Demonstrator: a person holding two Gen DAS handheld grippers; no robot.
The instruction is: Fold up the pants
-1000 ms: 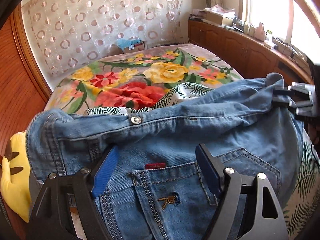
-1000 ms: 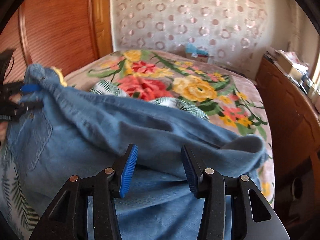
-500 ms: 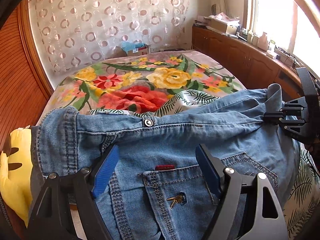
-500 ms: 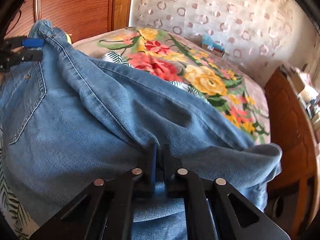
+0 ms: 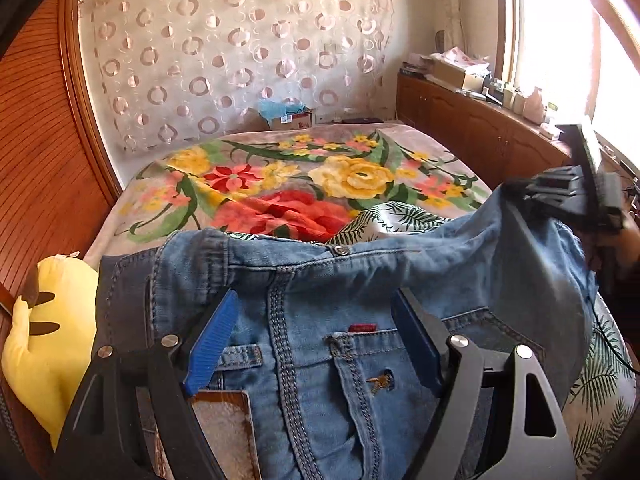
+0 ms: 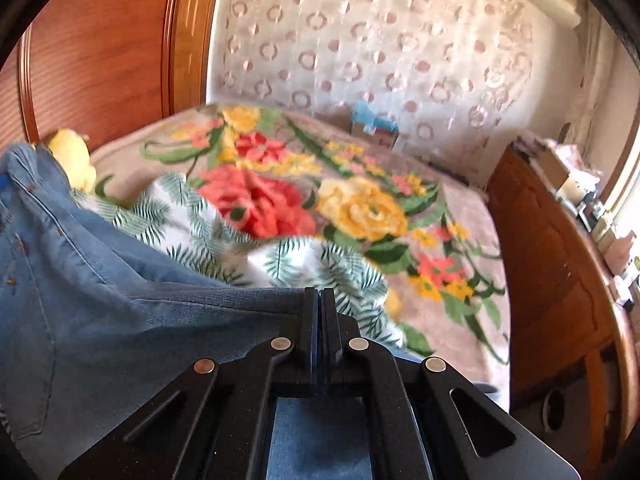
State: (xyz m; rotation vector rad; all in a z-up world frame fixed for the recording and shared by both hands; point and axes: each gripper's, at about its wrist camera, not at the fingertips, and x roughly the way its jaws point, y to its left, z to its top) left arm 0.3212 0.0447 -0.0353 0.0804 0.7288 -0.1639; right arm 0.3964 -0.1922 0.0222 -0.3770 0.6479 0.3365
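Note:
Blue jeans point(image 5: 320, 288) lie bunched on the bed, back pocket and leather patch facing the left wrist camera. My left gripper point(image 5: 314, 340) hangs over the waist with its blue pads point(image 5: 212, 340) wide apart; denim lies between them and nothing is pinched. My right gripper point(image 6: 319, 304) is shut on a fold of the jeans point(image 6: 100, 320) and holds it raised. In the left wrist view the right gripper point(image 5: 516, 190) shows at the far right, with the denim pulled up to it.
The bed carries a flowered blanket point(image 5: 280, 184) and a leaf-print sheet point(image 5: 400, 216). A yellow plush toy point(image 5: 44, 344) lies at the left by the wooden wardrobe point(image 5: 36, 140). A long wooden cabinet point(image 5: 460, 128) with clutter runs under the window. A cardboard box point(image 5: 288, 118) sits behind the bed.
The right gripper's jaws closed on the denim and carried it up and to the right, stretching the jeans. The left gripper stayed wide and rose slightly.

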